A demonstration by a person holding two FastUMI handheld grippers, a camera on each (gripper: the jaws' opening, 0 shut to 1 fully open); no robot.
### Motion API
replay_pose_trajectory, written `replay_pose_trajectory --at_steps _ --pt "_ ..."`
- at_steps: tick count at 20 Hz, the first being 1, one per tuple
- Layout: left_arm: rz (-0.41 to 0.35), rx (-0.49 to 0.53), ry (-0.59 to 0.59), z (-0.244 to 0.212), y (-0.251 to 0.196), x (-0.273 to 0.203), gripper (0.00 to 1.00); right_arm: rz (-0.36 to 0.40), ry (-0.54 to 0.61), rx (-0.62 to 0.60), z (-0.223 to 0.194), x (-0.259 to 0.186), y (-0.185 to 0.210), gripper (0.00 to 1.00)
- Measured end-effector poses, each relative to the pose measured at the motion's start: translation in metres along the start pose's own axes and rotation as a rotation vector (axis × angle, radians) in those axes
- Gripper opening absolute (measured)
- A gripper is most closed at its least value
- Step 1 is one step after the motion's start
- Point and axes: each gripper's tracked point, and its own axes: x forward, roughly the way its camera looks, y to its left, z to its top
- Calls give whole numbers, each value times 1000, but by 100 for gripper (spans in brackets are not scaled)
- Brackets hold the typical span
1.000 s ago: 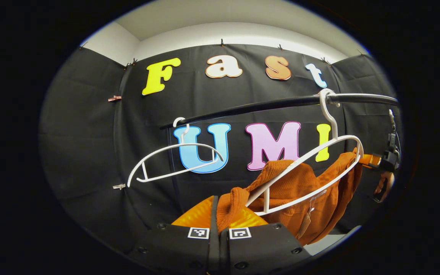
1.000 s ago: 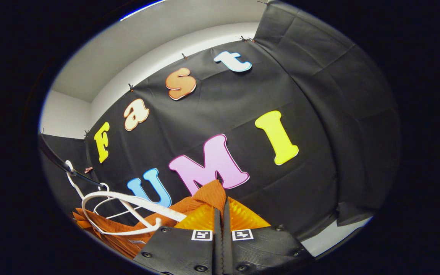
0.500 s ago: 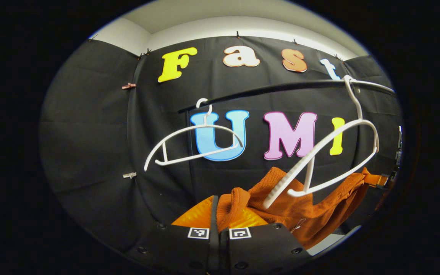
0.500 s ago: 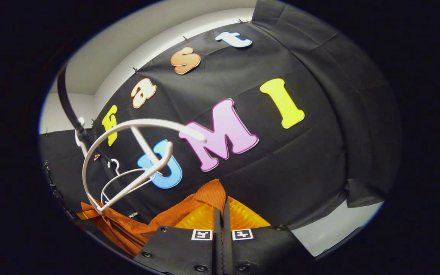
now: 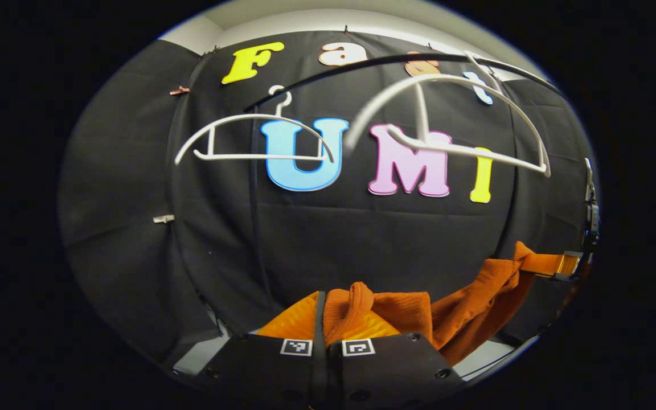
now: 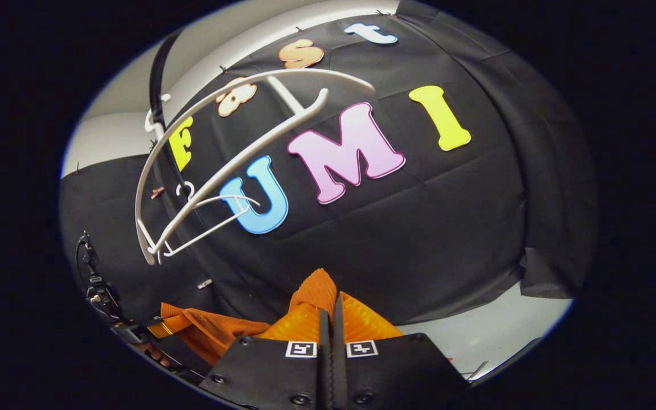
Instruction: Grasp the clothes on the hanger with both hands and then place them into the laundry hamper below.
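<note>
An orange knitted garment (image 5: 464, 307) hangs stretched between my two grippers, below the rail and off the hanger. My left gripper (image 5: 326, 319) is shut on one end of it, a fold bulging out between the fingers. The other end runs right to my right gripper (image 5: 567, 266), seen far off at the view's edge. In the right gripper view my right gripper (image 6: 331, 319) is shut on the garment (image 6: 214, 333), which trails left to the left gripper (image 6: 151, 333). The bare white hanger (image 5: 447, 122) (image 6: 231, 165) swings on the black rail (image 5: 373, 62).
A second bare white hanger (image 5: 254, 136) hangs farther left on the rail; it is also seen as the small hanger (image 6: 214, 213) behind the first. Pale floor (image 6: 493, 336) shows below the black cloth wall. The hamper is out of sight.
Both grippers have moved down with the garment, which slid fully off the hanger. The freed hanger swung up and now sways near the rail.
</note>
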Motion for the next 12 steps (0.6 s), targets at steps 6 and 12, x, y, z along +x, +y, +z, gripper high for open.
replay_pose_trajectory --at_steps 6,12 --pt "-150 -89 84 -62 -66 12 5 -28 118 25 -71 0 -10 5" --pt "-235 -30 132 -84 -110 25 5 -97 189 -9 -107 2 -40 4"
